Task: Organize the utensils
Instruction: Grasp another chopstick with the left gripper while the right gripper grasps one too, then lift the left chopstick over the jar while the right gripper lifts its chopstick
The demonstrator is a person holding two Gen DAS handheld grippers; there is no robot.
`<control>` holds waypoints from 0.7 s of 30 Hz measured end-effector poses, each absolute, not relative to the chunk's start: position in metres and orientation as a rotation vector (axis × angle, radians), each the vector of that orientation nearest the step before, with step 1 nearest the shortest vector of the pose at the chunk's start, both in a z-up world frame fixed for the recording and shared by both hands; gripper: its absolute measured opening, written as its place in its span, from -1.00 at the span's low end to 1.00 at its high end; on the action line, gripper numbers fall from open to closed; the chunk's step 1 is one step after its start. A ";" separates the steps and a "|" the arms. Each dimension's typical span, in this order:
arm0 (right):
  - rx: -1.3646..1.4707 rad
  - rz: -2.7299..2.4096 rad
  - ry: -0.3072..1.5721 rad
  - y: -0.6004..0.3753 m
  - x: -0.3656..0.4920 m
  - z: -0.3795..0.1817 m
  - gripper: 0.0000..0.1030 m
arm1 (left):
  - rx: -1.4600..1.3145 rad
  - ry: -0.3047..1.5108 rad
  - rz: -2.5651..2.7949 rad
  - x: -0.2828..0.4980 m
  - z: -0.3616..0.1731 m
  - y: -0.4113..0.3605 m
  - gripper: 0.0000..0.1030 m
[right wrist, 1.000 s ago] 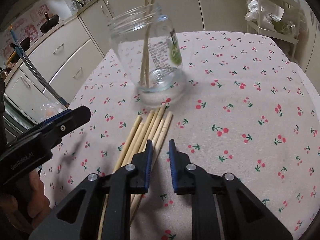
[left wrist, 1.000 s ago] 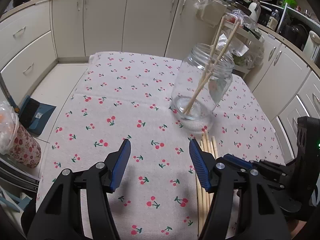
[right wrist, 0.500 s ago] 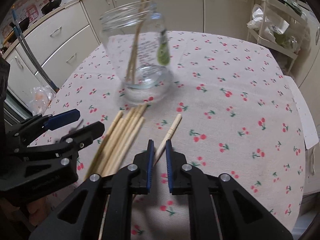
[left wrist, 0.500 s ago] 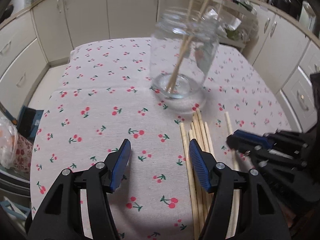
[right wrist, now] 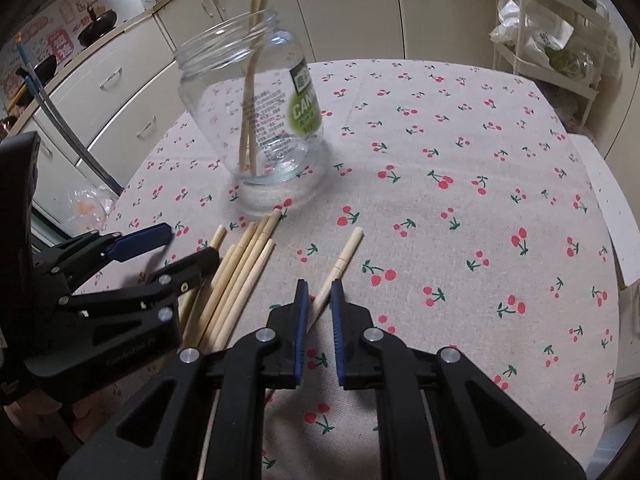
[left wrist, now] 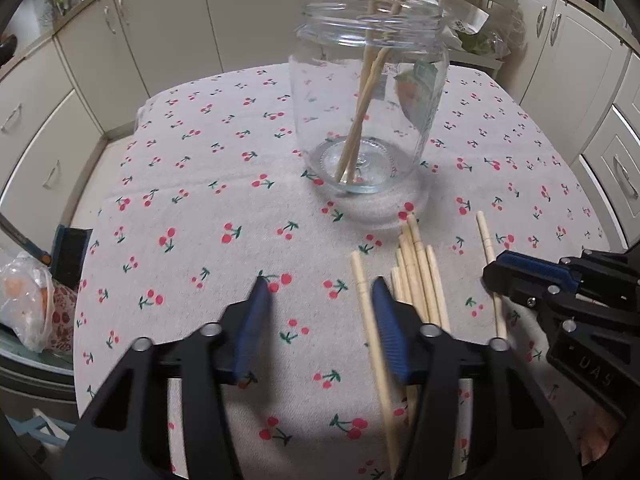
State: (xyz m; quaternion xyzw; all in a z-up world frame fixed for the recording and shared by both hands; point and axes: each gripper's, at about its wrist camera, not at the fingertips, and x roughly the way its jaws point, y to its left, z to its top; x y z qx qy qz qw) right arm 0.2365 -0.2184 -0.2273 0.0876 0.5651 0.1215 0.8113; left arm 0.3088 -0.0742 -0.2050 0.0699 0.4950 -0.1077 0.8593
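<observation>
A clear glass jar (left wrist: 370, 120) stands on the cherry-print tablecloth (left wrist: 192, 208) and holds two wooden chopsticks (left wrist: 362, 108). It also shows in the right wrist view (right wrist: 264, 120). A bundle of loose chopsticks (left wrist: 416, 276) lies in front of the jar, also seen in the right wrist view (right wrist: 236, 276). One chopstick (right wrist: 340, 260) lies apart to the right. My right gripper (right wrist: 319, 300) has its jaws narrowly apart around that single chopstick. My left gripper (left wrist: 320, 308) is open, with one chopstick (left wrist: 366, 308) of the pile between its fingers.
Cream kitchen cabinets (left wrist: 132, 40) surround the table. A plastic bag and a floral cup (left wrist: 32, 308) sit off the table's left edge. A wire rack with bags (right wrist: 548, 36) stands at the back right.
Both grippers moved closer to the jar and chopsticks. One chopstick was pulled apart from the bundle to the right. My right gripper's jaws now straddle it.
</observation>
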 end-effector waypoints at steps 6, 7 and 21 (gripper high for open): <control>0.161 0.259 1.208 -0.215 0.238 -0.227 -0.78 | 0.095 1.096 -0.322 0.314 -0.202 -0.073 -0.83; 0.164 0.257 1.211 -0.215 0.238 -0.227 -0.78 | 0.079 1.108 -0.336 0.316 -0.202 -0.070 -0.83; 0.129 0.251 1.212 -0.210 0.244 -0.227 -0.77 | 0.050 1.145 -0.377 0.318 -0.197 -0.064 -0.91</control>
